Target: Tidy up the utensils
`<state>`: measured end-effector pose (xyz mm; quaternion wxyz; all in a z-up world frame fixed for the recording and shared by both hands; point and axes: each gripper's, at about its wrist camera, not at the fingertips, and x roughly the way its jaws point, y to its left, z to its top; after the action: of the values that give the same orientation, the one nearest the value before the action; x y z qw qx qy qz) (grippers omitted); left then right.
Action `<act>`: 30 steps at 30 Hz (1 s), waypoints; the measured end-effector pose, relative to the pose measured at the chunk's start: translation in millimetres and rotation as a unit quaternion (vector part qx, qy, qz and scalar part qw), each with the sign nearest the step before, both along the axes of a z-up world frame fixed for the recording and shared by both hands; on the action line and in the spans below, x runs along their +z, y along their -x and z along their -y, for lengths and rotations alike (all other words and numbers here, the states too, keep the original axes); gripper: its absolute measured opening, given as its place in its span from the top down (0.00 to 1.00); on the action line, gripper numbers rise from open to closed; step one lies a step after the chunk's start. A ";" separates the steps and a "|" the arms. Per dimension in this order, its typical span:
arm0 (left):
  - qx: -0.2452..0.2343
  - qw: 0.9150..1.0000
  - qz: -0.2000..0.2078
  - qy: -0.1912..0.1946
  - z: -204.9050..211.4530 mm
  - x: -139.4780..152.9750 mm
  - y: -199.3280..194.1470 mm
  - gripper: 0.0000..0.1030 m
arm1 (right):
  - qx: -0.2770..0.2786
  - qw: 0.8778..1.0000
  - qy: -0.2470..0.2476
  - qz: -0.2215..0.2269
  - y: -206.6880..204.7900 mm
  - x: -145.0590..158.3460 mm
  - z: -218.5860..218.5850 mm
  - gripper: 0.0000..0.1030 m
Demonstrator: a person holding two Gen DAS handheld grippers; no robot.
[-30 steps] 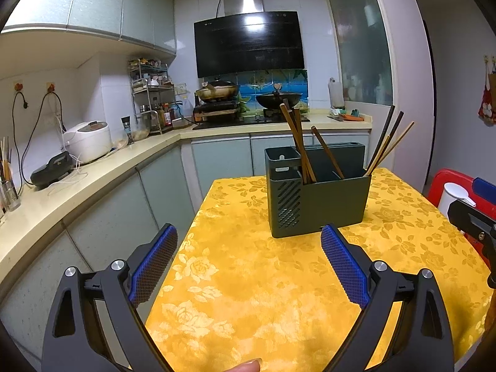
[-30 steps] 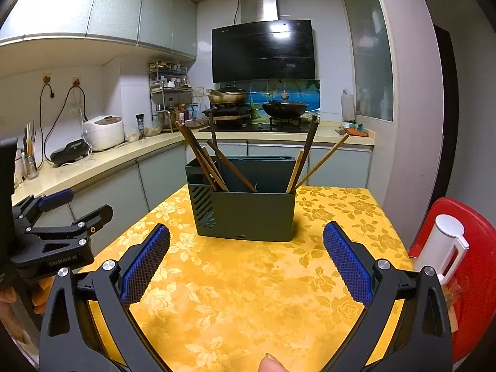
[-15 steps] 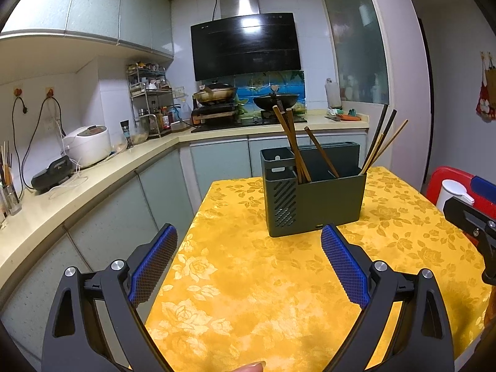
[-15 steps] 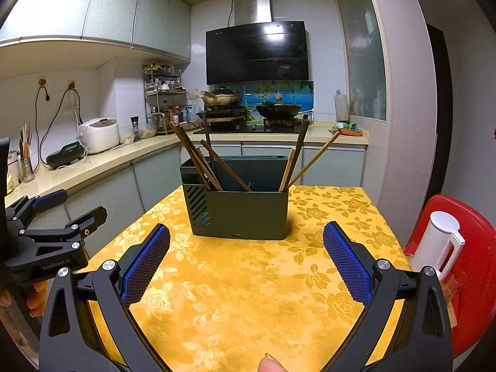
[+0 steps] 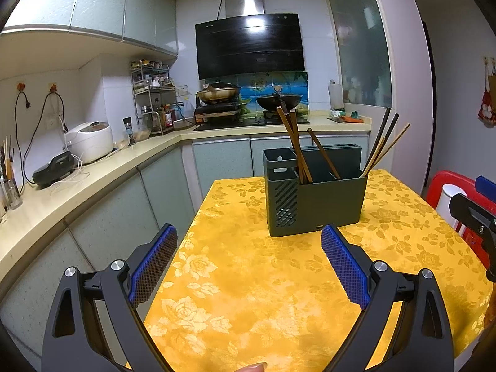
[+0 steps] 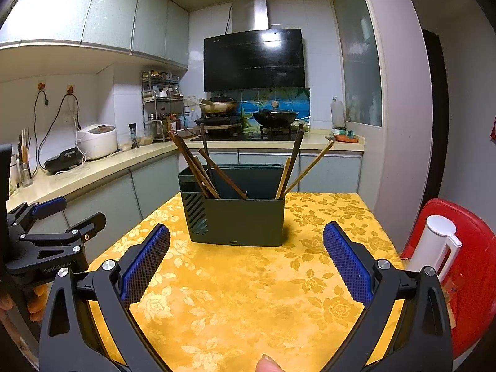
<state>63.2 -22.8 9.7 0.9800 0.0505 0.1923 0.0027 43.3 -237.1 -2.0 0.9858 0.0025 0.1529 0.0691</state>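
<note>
Readable writing: the body of the left gripper (image 6: 80, 226), seen at the left edge of the right wrist view, carries the pale lettering "GenRobot.AI"; no other label or brand can be read on the appliances or the holder.

Task object: a dark grey utensil holder (image 5: 313, 200) stands upright on a table covered by a yellow floral tablecloth (image 5: 248, 279). Brown chopsticks (image 5: 294, 145) lean in its left part, and a 2nd group of dark and light chopsticks (image 5: 384, 142) leans out over its right end. The side wall facing left shows diagonal vent slots.

Left gripper (image 5: 248, 241): the 2 blue-padded fingers (image 5: 153, 265) are spread wide and hold nothing. The holder sits ahead of them, beyond the fingertips and toward the right finger, not between the pads.

Right gripper (image 6: 246, 241): its 2 blue-padded fingers (image 6: 347, 263) are likewise spread wide and empty. In this view the holder (image 6: 235, 210) stands nearly centred ahead of the gap, beyond the fingertips and apart from both pads.

Surroundings: a white dispenser (image 6: 434, 241) on a red stool (image 6: 474, 266) stands to the right of the table. A black range hood (image 5: 249, 45) hangs above 2 pans on the stove, and a white rice cooker (image 5: 90, 141) sits on the counter at left.
</note>
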 end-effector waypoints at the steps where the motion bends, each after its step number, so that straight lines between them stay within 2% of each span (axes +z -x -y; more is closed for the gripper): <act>1: 0.000 1.000 0.000 0.000 -0.1 0.0 0.0 0.12 | 0.000 1.000 0.000 -0.001 -0.1 -0.2 -0.4 0.06; 30: -0.001 1.000 -0.004 0.002 3.7 0.3 1.6 0.12 | 0.002 1.000 -0.005 -0.004 2.2 0.1 -4.8 0.06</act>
<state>61.5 -26.5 10.0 0.9794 0.0490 0.1958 0.0011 41.1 -232.3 -1.9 0.9850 0.0073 0.1570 0.0714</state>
